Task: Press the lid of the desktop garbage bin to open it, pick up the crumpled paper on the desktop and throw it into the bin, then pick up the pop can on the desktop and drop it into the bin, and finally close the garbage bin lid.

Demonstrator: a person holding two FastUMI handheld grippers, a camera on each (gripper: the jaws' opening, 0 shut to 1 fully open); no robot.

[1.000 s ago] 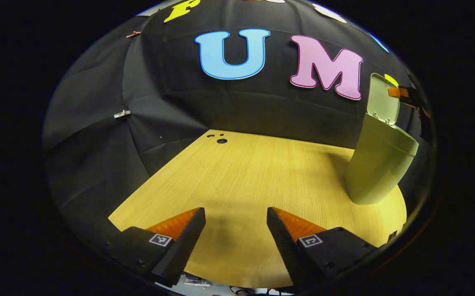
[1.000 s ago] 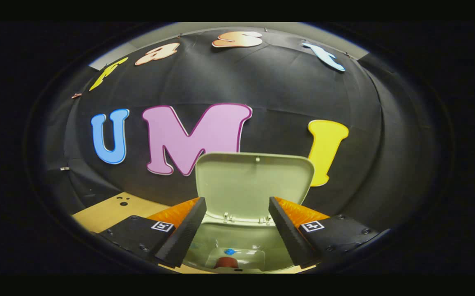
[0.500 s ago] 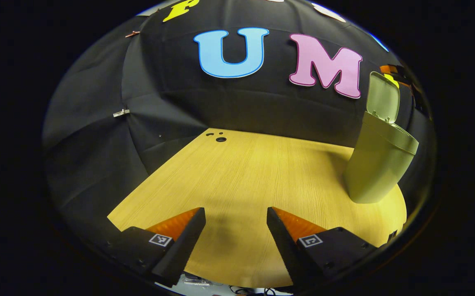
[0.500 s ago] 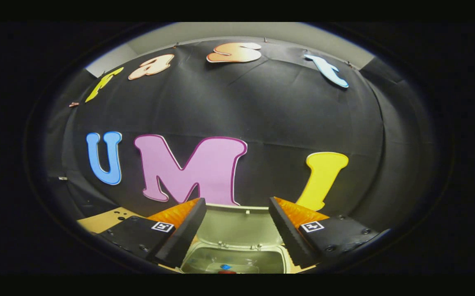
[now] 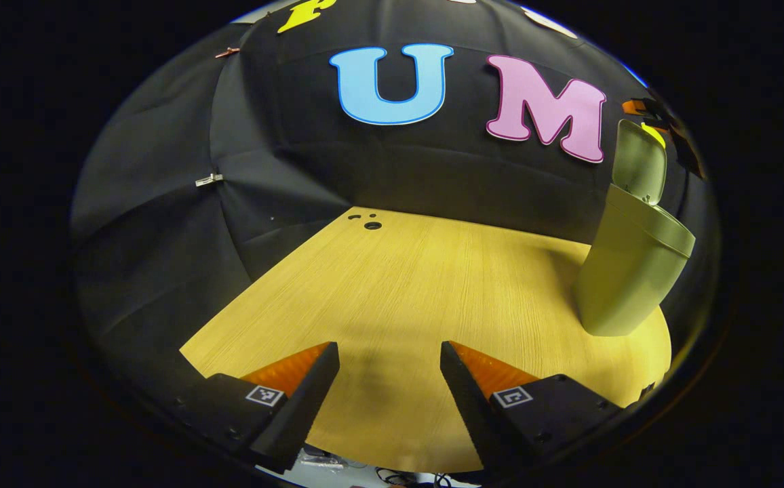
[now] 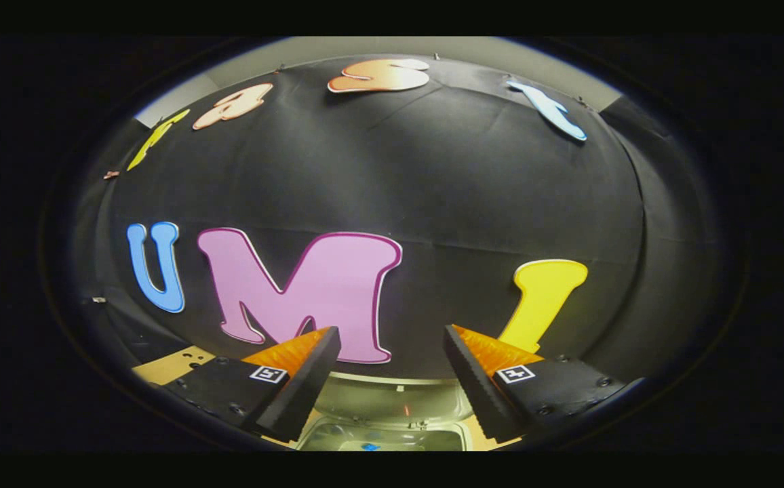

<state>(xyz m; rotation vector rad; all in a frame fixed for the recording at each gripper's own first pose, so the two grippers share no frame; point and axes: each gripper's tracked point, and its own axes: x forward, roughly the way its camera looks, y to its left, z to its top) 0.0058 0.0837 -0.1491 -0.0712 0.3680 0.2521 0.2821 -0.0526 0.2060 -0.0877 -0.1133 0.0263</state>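
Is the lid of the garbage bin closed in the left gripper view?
No, the lid stands upright, hinged open above the garbage bin.

No readable text, brand or number on bin [image 5: 626,271], lid [image 5: 639,163] or table [image 5: 419,285]. Small square black-and-white marker tags sit on each finger [image 5: 263,395] of both grippers, coded patterns only, no letters. Nothing legible in bin opening [image 6: 382,440].
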